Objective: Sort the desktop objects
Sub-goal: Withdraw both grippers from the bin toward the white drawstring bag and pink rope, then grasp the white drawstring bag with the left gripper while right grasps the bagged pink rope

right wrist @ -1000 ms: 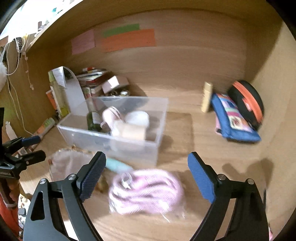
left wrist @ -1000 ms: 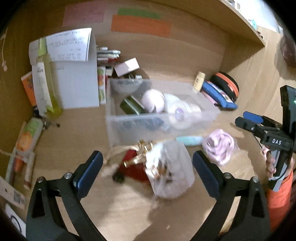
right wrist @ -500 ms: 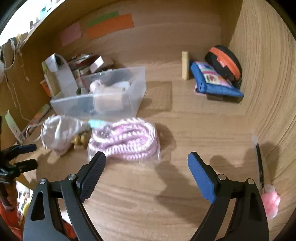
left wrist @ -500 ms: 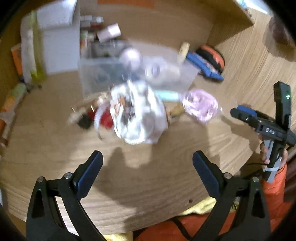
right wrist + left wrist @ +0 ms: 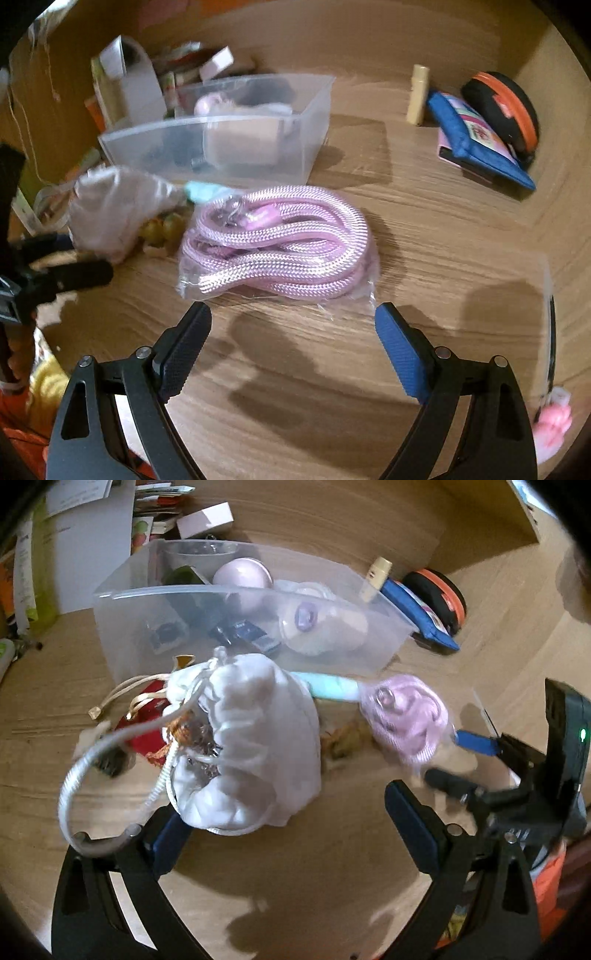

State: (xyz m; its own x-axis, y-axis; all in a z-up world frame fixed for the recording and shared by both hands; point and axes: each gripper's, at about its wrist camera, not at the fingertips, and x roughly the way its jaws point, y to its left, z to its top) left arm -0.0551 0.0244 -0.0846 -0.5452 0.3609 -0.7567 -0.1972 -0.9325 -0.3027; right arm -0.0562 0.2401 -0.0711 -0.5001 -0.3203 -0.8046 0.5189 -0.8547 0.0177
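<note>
Left of the scene, papers and packets (image 5: 74, 535) are stacked against the back wall of the wooden desk (image 5: 332, 878). A clear plastic bin (image 5: 236, 627) stands just in front of them; a pale pink ball (image 5: 242, 576), a white roll (image 5: 314, 624) and dark small items are seen inside it.

In front of the bin a white drawstring pouch (image 5: 255, 738) lies on the desk, over a red item (image 5: 142, 723) with tan cords. The left gripper (image 5: 291, 827) is held wide open just in front of the pouch; its left pad is partly covered by the pouch's lower edge, and contact cannot be confirmed because of blur. Nothing is clamped.

Between pouch and rope, a mint-coloured tube (image 5: 334, 688) lies against the bin's front wall, and small yellowish pieces (image 5: 162, 227) are noted on the desk.

Further right, a coil of pink rope in a clear bag (image 5: 280, 247) lies flat on the desk, in front of the bin's right corner. The right gripper (image 5: 293, 350) is spread wide just short of the bag's near edge, one pad off each corner; nothing is held.

At far right, a cream stick (image 5: 417, 96) stands near the back wall, beside a blue pouch (image 5: 480, 144) and a black-and-orange round case (image 5: 502, 107). A pink object (image 5: 552, 424) lies at the right edge.
</note>
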